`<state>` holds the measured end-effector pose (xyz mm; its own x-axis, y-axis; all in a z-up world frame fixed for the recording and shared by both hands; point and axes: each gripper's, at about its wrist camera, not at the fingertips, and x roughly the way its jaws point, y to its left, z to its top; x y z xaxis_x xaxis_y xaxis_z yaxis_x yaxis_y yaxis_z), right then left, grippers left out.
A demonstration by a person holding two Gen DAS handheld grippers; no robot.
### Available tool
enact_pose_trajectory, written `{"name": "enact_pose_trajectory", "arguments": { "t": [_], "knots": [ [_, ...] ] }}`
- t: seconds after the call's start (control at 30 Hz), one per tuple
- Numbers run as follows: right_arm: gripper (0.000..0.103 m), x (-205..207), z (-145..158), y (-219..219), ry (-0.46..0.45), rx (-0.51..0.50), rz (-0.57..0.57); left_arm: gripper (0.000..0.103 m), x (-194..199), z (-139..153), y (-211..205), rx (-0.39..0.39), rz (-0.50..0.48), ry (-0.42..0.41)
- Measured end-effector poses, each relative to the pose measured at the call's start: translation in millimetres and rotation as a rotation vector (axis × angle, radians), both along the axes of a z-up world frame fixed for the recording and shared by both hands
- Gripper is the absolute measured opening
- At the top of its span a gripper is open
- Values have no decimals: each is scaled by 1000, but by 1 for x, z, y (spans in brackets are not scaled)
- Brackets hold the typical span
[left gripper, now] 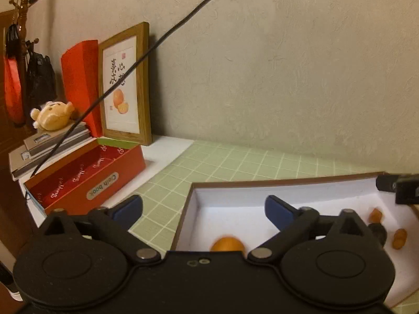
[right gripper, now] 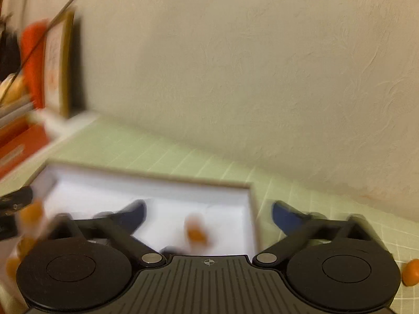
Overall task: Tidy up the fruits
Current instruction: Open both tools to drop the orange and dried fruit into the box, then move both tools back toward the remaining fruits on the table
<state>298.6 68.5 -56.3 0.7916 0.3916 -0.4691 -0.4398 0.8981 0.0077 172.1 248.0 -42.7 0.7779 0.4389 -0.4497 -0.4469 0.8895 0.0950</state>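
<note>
A shallow white box [left gripper: 235, 196] with a brown rim lies on the green grid mat. In the left wrist view an orange fruit [left gripper: 227, 244] lies in it just below my open left gripper [left gripper: 204, 206], and two small orange fruits [left gripper: 376, 215] [left gripper: 399, 238] lie at its right end. The right wrist view is blurred: my right gripper [right gripper: 208, 214] is open over the box [right gripper: 251, 204], with a small orange fruit [right gripper: 196, 231] between its fingers, untouched. More orange fruits [right gripper: 31, 212] sit at the box's left end, and one [right gripper: 411, 272] lies on the mat at the far right.
A red tin box [left gripper: 86, 180] marked "Cash book", stacked books with a plush toy [left gripper: 53, 115], a red folder and a framed picture [left gripper: 125, 86] stand at the left against the wall. A black cable [left gripper: 157, 44] crosses the view. The other gripper's tip [left gripper: 398, 187] shows at the right.
</note>
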Motion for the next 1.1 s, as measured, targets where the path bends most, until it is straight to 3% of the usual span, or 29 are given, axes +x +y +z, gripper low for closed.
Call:
{"name": "enact_pose_trajectory", "arguments": {
  "t": [0.2,0.47,0.8,1.1],
  "knots": [
    [103,17,-8,1,54,35,29,96,3,1,3,-11,-9,4],
    [103,21,-16,3,57,31,39,96,0,4,0,-5,-17,7],
    [103,-13,-5,-18,49,41,25,93,-18,10,-17,-1,-38,4],
    [103,-65,-8,-62,31,25,-27,93,-43,13,-55,-30,-100,1]
  ]
}}
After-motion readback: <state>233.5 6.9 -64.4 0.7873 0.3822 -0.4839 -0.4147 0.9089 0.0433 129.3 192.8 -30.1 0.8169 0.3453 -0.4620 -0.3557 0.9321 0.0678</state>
